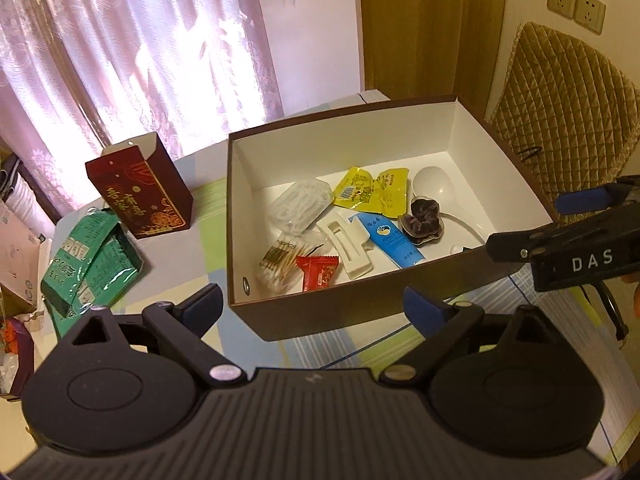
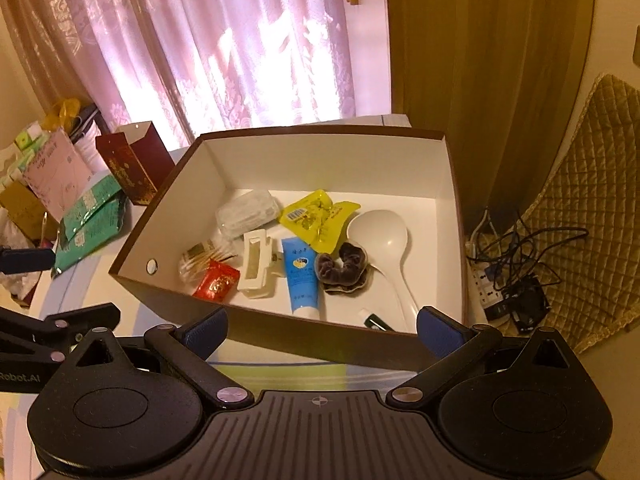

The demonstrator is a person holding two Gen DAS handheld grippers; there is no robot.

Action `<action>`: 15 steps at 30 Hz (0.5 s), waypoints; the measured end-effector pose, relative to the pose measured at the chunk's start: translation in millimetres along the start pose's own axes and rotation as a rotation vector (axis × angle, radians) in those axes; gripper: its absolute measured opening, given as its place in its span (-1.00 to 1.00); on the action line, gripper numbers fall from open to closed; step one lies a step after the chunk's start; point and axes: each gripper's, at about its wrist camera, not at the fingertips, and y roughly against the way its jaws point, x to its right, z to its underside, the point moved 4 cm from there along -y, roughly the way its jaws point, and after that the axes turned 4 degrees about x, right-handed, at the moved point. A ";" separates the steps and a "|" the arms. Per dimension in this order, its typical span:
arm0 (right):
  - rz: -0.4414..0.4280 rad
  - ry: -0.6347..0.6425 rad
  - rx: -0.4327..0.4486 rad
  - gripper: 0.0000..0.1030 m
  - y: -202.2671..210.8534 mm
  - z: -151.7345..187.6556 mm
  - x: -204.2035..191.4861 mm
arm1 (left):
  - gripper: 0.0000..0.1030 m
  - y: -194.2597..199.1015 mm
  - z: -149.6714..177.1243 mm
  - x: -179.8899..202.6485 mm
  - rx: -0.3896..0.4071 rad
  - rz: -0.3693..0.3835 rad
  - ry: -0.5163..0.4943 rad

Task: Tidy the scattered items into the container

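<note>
Brown cardboard box with white inside (image 1: 472, 280), open-topped, on a pale table with green and blue checks (image 1: 208, 208), in front of a pink patterned curtain (image 1: 120, 40). Inside, on the box floor: clear plastic case of cotton swabs (image 1: 301, 205) toward the back left; crumpled yellow foil sachets (image 1: 370, 191) behind the middle; white plastic ladle (image 2: 380, 236) along the right side, bowl toward the back; dark brown velvet scrunchie (image 1: 423, 224) touching the ladle's handle; blue-and-white tube (image 1: 394, 241) lying just beside the scrunchie, cap toward the front wall; white plastic hair claw (image 1: 348, 245) just left of the tube; red sweet wrapper (image 1: 318, 273) at the front left; clear pack of wooden-stemmed swabs (image 1: 278, 261) beside it, against the left wall. Small dark green-and-white item at the front wall in the right wrist view, too hidden to tell.

Left gripper (image 1: 312, 305) before the box's near wall, blue pads spread wide, nothing between them. Right gripper (image 2: 322, 330) likewise at the near wall, spread wide, grasping nothing.

Outside the box, left of it on the table: upright dark red carton with gold print (image 1: 140, 196), top open; shiny green foil packets (image 1: 90, 258) lying flat nearer. Quilted tan chair back (image 1: 560, 120) to the right.
</note>
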 end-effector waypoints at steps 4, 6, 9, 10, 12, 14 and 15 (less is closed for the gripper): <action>0.007 0.018 0.006 1.00 8.1 4.8 -2.8 | 0.85 9.8 4.3 2.0 0.007 -0.005 0.008; 0.005 0.015 0.009 1.00 12.3 7.8 -3.1 | 0.85 14.7 5.8 3.3 0.013 -0.005 0.012; 0.002 0.014 0.013 1.00 17.6 11.5 -4.1 | 0.85 21.4 7.6 3.4 0.020 0.001 0.027; 0.003 0.017 0.015 1.00 19.2 12.5 -4.4 | 0.85 23.4 8.1 3.3 0.023 0.001 0.032; 0.007 0.022 0.018 1.00 22.5 14.5 -5.5 | 0.85 27.5 9.1 3.7 0.028 -0.001 0.037; 0.012 0.024 0.019 1.00 25.5 16.1 -6.3 | 0.85 31.8 11.0 5.1 0.032 -0.002 0.038; 0.013 0.024 0.020 1.00 27.1 16.9 -6.7 | 0.85 33.7 12.3 5.7 0.033 -0.003 0.038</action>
